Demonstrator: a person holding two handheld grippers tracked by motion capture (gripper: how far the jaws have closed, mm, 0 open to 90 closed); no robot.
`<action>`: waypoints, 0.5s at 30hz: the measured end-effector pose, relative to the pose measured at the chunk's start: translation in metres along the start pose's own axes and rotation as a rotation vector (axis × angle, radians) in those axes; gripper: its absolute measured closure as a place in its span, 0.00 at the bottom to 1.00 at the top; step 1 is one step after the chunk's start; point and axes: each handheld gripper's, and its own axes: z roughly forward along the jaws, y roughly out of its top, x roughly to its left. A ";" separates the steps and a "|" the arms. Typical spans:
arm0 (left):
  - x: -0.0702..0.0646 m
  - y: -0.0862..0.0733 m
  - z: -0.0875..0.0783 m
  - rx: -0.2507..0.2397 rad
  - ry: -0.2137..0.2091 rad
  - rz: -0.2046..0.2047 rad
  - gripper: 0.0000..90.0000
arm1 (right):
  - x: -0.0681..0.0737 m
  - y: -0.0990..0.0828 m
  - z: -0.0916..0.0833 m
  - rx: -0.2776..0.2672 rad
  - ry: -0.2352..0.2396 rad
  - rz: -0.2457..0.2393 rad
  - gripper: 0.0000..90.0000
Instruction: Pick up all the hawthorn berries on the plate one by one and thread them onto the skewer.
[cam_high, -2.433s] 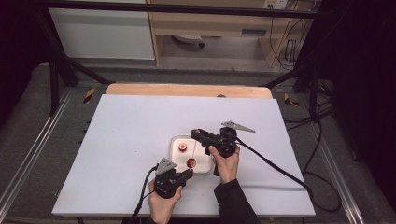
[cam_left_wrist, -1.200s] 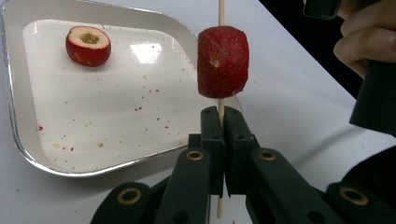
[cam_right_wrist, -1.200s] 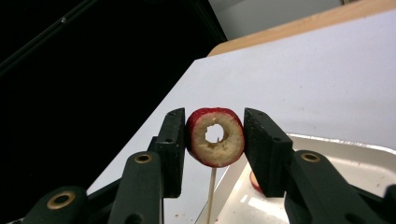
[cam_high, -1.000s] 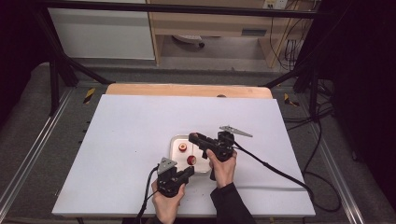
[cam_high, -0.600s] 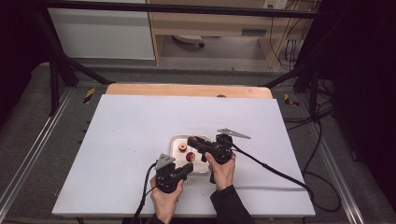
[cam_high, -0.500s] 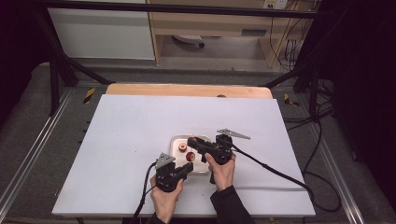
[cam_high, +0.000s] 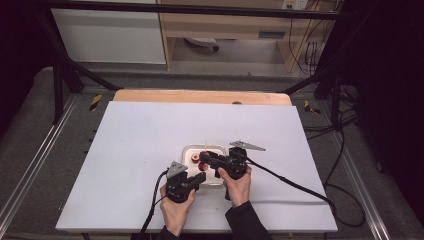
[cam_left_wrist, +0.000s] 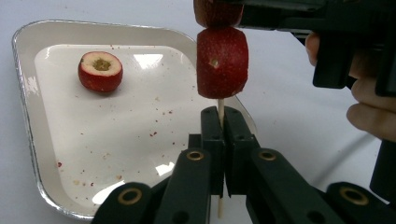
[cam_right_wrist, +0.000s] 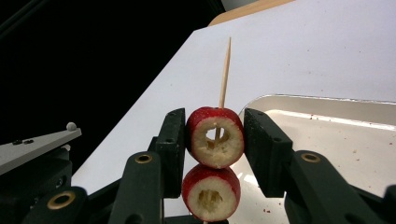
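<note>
Left gripper view: my left hand-held gripper pinches the skewer; right hand-held gripper clamps the upper of two threaded fruits. One fruit left in the tray, behind the skewer.

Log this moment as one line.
left gripper: shut on skewer | right gripper: shut on upper fruit piece | tray: one piece left

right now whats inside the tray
One cored red fruit lies in the tray among red crumbs. The left gripper covers the tray's near corner, so that part stays unseen.
</note>
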 end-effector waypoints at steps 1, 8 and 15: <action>0.001 0.000 -0.001 0.004 -0.004 0.007 0.98 | 0.000 0.000 -0.001 0.004 0.003 -0.007 0.67; 0.006 0.000 -0.007 0.034 0.017 0.072 0.98 | -0.002 0.009 -0.010 0.027 -0.037 -0.105 0.41; 0.010 0.000 -0.014 0.052 0.036 0.111 0.98 | -0.009 0.013 -0.019 0.122 -0.103 -0.237 0.18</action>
